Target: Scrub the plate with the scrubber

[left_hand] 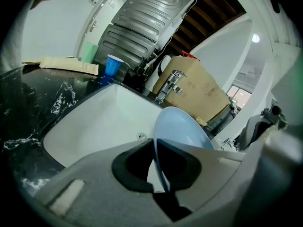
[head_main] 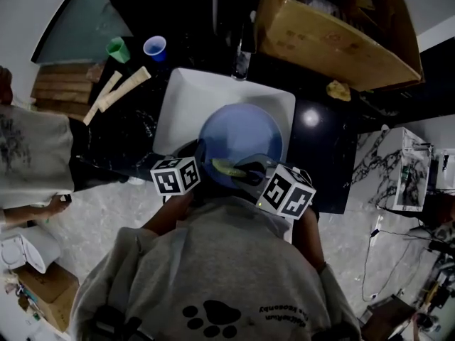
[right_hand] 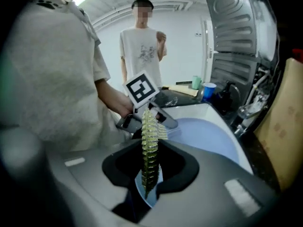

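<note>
A pale blue plate [head_main: 242, 135] is held tilted over the white sink [head_main: 186, 94]. My left gripper [head_main: 202, 159] is shut on the plate's near rim; in the left gripper view the thin rim [left_hand: 160, 167] runs edge-on between the jaws of the left gripper [left_hand: 158, 169]. My right gripper [head_main: 247, 171] is shut on a yellow-green scrubber [head_main: 226, 168], which lies against the plate's near face. In the right gripper view the scrubber [right_hand: 149, 143] stands on edge between the jaws of the right gripper [right_hand: 149, 178], with the plate [right_hand: 210, 136] behind it.
A blue cup [head_main: 155, 47] and a green cup [head_main: 117, 49] stand on the black counter at the back left. A faucet [head_main: 242, 61] rises behind the sink, a cardboard box [head_main: 334, 27] sits at the back right. A person [head_main: 28, 155] stands at the left.
</note>
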Demonstrator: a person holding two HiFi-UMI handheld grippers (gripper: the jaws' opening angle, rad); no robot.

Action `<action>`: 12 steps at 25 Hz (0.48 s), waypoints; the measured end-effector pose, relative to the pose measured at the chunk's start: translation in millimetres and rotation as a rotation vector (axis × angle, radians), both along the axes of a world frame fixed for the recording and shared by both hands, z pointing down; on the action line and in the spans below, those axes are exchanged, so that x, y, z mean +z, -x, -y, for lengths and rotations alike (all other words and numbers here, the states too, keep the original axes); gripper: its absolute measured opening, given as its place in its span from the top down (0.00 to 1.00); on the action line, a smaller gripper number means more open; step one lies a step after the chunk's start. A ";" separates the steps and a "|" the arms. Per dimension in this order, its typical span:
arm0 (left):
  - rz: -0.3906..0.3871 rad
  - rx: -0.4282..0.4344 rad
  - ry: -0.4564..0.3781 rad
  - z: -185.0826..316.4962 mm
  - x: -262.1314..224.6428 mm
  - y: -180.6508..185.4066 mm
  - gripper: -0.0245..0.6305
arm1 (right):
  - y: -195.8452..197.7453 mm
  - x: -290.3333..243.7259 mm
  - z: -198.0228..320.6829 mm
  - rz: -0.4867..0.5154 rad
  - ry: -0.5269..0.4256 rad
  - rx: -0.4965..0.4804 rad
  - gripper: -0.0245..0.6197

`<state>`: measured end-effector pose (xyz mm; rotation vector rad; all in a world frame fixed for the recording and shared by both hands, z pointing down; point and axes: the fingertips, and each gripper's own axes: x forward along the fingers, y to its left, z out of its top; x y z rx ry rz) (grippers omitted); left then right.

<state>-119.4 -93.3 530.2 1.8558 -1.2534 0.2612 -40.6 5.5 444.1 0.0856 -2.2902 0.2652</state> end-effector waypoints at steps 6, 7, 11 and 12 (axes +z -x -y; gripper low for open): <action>0.016 -0.008 -0.005 3.1 -1.1 1.3 0.93 | -26.0 -7.4 73.2 -0.077 -0.387 0.174 0.85; 0.016 -0.004 -0.002 1.4 0.1 -0.4 0.93 | -29.7 -3.7 79.0 -0.117 -0.457 0.178 0.85; 0.015 0.005 0.010 -2.1 1.4 -1.2 0.93 | -32.9 15.9 95.8 -0.269 -0.648 0.131 0.84; 0.015 0.003 0.006 0.1 0.3 -0.5 0.93 | -31.8 22.3 101.7 -0.292 -0.670 0.115 0.85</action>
